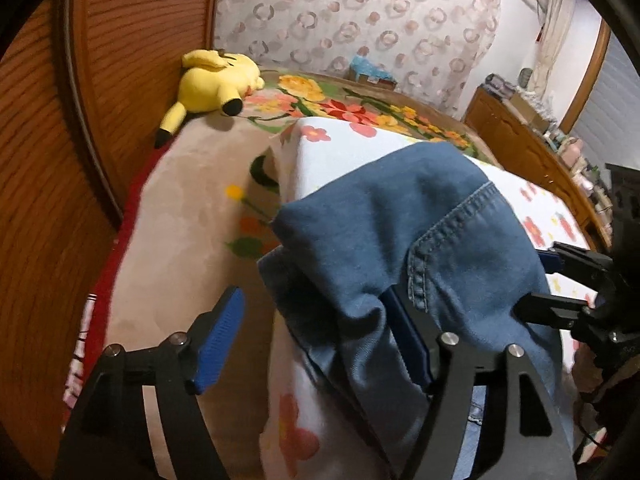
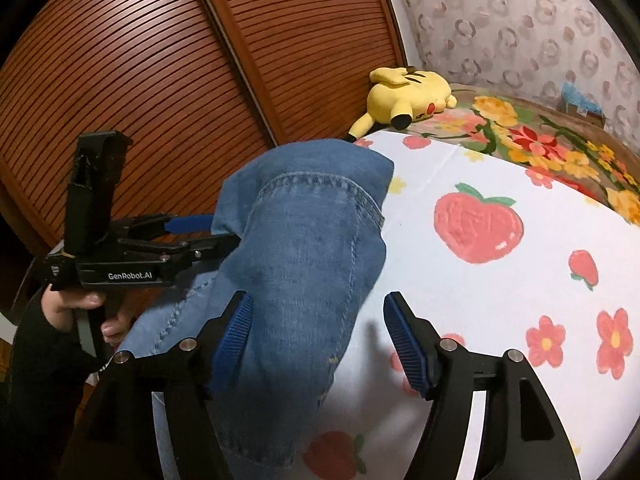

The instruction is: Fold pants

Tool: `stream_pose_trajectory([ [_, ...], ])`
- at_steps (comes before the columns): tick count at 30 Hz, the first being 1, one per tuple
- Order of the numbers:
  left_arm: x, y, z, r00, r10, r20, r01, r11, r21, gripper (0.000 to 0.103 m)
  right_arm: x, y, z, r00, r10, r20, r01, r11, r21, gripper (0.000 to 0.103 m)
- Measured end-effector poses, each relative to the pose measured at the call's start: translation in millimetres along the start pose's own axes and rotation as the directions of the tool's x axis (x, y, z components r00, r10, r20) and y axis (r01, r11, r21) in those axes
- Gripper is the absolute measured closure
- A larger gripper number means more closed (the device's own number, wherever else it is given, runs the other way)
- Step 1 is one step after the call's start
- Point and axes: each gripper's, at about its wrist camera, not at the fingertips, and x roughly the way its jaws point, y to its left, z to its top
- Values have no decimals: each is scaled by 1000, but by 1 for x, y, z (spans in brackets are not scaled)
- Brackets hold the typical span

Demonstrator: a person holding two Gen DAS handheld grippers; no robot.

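We have the pants (image 2: 304,248), blue denim, bunched in a folded heap on the near corner of the white fruit-and-flower blanket (image 2: 500,280) that covers the bed, with a paler stretch trailing off the near edge towards us. Our left gripper (image 1: 332,344) stands spread: one blue pad hangs clear over the pinkish cover, the other lies against the denim without pinching it, so nothing is gripped there. Our right gripper (image 2: 318,340) is spread too; its left pad brushes the side of the heap, its right pad hovers over bare blanket. Both sets of jaws stand wide, and we read this as a release between folds.

Now, how do we do this well? The heap is lumpy, with the stitched seam arching over the top, so we judge the fold is not yet flat. We want to draw both tools clear without dragging cloth, then take fresh holds on the two ends of one edge, low and near the blanket, and on all layers at once. We carry both ends together at the same pace so the seam stays straight. The trailing part over the bed's edge may pull the stack down, so we bring it up first. The yellow plush toy (image 2: 408,96) sits well apart, no worry there.
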Motion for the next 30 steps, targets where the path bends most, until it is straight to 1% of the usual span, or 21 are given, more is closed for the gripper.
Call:
stream_pose_trajectory([
  [4, 10, 9, 1, 997, -79, -4, 79, 996, -38, 30, 19, -6, 5, 999, 28, -23, -28, 1000, 6, 33],
  [6, 16, 15, 0, 992, -125, -11, 124, 989, -76, 30, 28, -10, 5, 998, 43, -35, -42, 999, 19, 33],
  [8, 18, 18, -1, 988, -152, -6, 151, 983, -101, 32, 33, -15, 6, 997, 60, -37, -59, 998, 32, 33],
  [9, 17, 17, -2, 986, -164, 2, 164, 981, -100, 35, 35, -18, 7, 997, 70, -35, -69, 997, 40, 34],
  [10, 17, 16, -2, 984, -179, 5, 178, 979, -99, 41, 37, -20, 7, 996, 83, -38, -81, 996, 45, 35],
  [12, 15, 12, -2, 983, -182, 8, 182, 979, -91, 47, 42, -22, 8, 993, 111, -43, -109, 993, 49, 46],
  [13, 15, 11, -2, 982, -188, 7, 188, 978, -88, 53, 44, -23, 8, 993, 113, -44, -111, 993, 45, 47],
  [14, 15, 9, -3, 982, -189, 7, 189, 978, -87, 54, 44, -23, 9, 993, 113, -45, -111, 993, 43, 51],
  [15, 15, 8, -3, 984, -180, 6, 180, 980, -86, 55, 45, -22, 9, 992, 119, -47, -117, 992, 41, 57],
  [16, 15, 7, -3, 985, -170, 7, 170, 982, -84, 57, 46, -22, 10, 992, 119, -48, -117, 992, 37, 60],
  [17, 14, 5, -4, 987, -157, 12, 158, 984, -82, 61, 46, -21, 10, 992, 116, -47, -115, 993, 28, 68],
  [18, 11, 5, -5, 990, -140, 20, 141, 987, -79, 64, 45, -18, 11, 993, 113, -45, -112, 994, 12, 76],
  [19, 6, 2, -5, 992, -126, 30, 127, 990, -65, 71, 44, -15, 12, 993, 109, -40, -109, 994, -4, 77],
  [20, 3, -1, -5, 992, -119, 35, 121, 991, -54, 73, 43, -12, 13, 994, 100, -36, -101, 995, -19, 79],
  [21, -3, -7, -7, 996, -84, 41, 85, 996, -34, 73, 38, -7, 13, 995, 97, -32, -98, 995, -31, 81],
  [22, -6, -12, -7, 997, -63, 48, 63, 998, -14, 78, 35, -3, 13, 995, 96, -26, -97, 994, -48, 82],
  [23, -12, -17, -8, 996, -57, 65, 57, 998, 4, 82, 31, 2, 13, 995, 95, -14, -95, 993, -66, 84],
  [26, -31, -21, -9, 993, -62, 103, 62, 998, 9, 85, 18, 13, 18, 992, 127, 20, -125, 987, -99, 86],
  [30, -73, -24, -1, 978, -74, 196, 73, 997, 12, 86, -2, 31, 30, 982, 178, 64, -166, 974, -152, 87],
])
